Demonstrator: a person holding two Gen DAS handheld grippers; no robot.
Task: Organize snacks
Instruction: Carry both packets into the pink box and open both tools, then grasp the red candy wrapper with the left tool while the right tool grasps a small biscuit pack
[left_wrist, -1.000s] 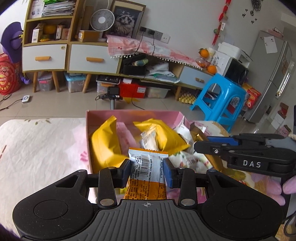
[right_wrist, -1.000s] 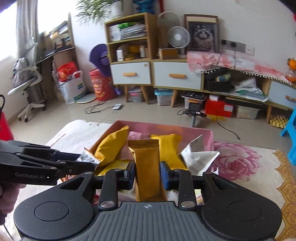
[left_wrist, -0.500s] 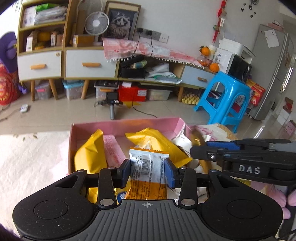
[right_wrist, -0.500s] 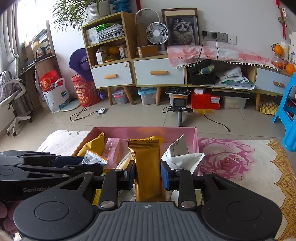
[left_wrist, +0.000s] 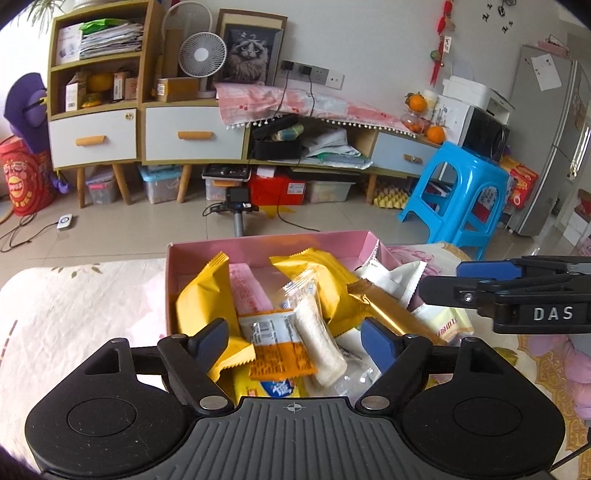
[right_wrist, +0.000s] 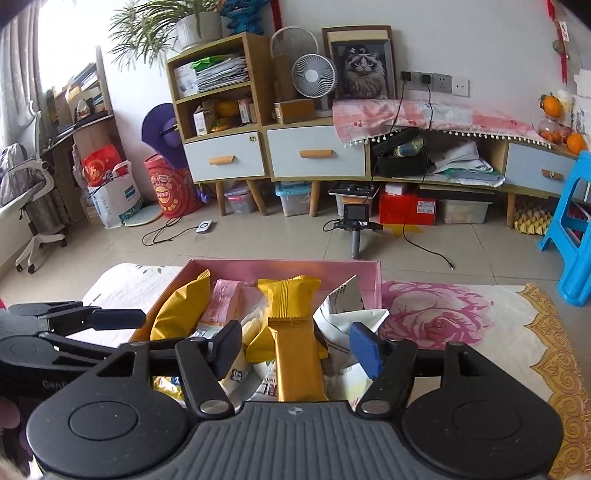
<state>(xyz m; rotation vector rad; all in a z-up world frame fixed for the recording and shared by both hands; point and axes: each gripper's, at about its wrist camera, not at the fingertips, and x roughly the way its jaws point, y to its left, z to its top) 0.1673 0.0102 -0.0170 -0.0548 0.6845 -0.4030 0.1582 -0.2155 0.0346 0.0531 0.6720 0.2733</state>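
Note:
A pink box (left_wrist: 258, 244) full of snack packets stands on the flowered cloth. My left gripper (left_wrist: 293, 343) hangs over its near end, jaws opening. An orange-and-white packet (left_wrist: 275, 347) lies loose on the pile between the pads, touching neither. In the right wrist view my right gripper (right_wrist: 295, 345) is over the same pink box (right_wrist: 284, 263), jaws opening as well. A gold bar (right_wrist: 295, 332) rests on the pile between its blue pads, free of both. Each gripper shows at the side of the other's view: the right gripper (left_wrist: 454, 282) and the left gripper (right_wrist: 125, 334).
Yellow packets (left_wrist: 201, 299), a pink packet (right_wrist: 223, 306) and white wrappers (right_wrist: 347, 314) fill the box. The cloth (right_wrist: 443, 325) spreads right of it. Beyond the table edge are a floor camera on a stand (right_wrist: 356, 218), a blue stool (left_wrist: 458, 195) and low cabinets (left_wrist: 192, 134).
Both grippers have opened wide. The orange-and-white packet and the gold bar, held upright before, now lie on the pile in the box.

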